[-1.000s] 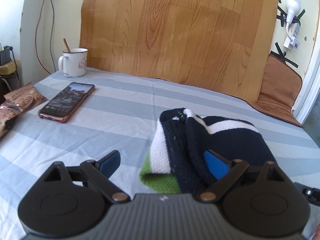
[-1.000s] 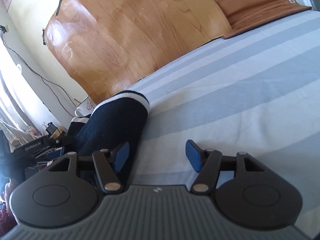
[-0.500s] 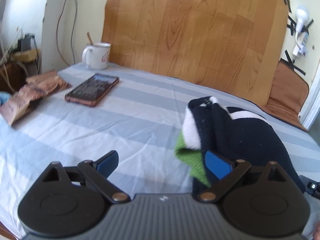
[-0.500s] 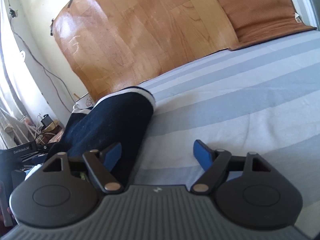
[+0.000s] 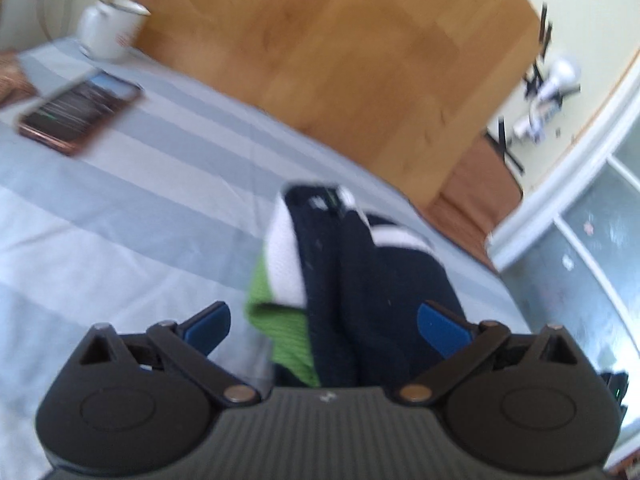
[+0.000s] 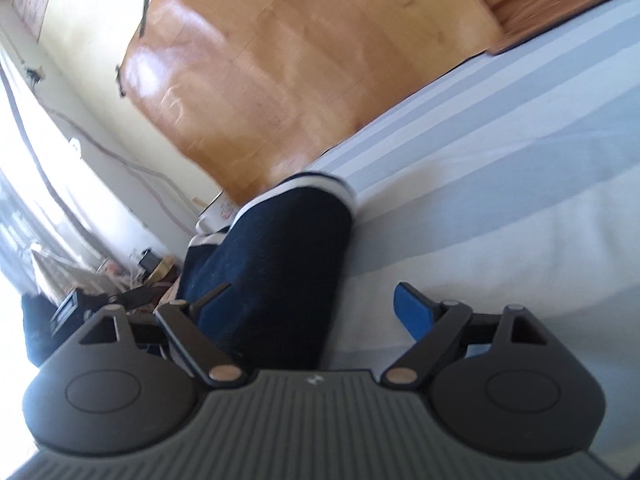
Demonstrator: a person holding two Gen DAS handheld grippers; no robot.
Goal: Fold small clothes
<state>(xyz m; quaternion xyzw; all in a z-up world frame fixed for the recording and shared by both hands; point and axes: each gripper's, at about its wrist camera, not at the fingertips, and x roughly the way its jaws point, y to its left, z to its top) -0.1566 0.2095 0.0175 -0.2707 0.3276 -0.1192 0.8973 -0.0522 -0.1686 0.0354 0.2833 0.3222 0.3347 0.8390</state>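
The knitted garment [image 5: 360,280] lies bunched on the bed [image 5: 120,220], which has a cover with pale blue and white stripes. In the left wrist view it is mostly dark blue, with a white band and a green edge near the camera. The left gripper [image 5: 324,326] hangs low over the near end of it. Its jaws are opening wide, the cloth is between them, and the blue pads do not press on it, so it holds nothing. A phone [image 5: 76,114] and a white mug [image 5: 110,30] sit far back on the bed, well apart from the garment. A wooden board [image 5: 340,60] leans behind. This picture is blurry. In the right wrist view the garment [image 6: 280,260] looks like a dark blue roll with a white stripe at its far end. The right gripper [image 6: 308,312] is at its near end. Its jaws are opening too. One pad is beside the cloth on one side, and the other pad is over bare bed [image 6: 500,200]. It holds nothing either. I think a fold has just been let go, and the garment looks mostly folded but lumpy. The next move probably calls for pressing it flat, or for taking an edge gently to tidy the fold, without pulling the layers apart.
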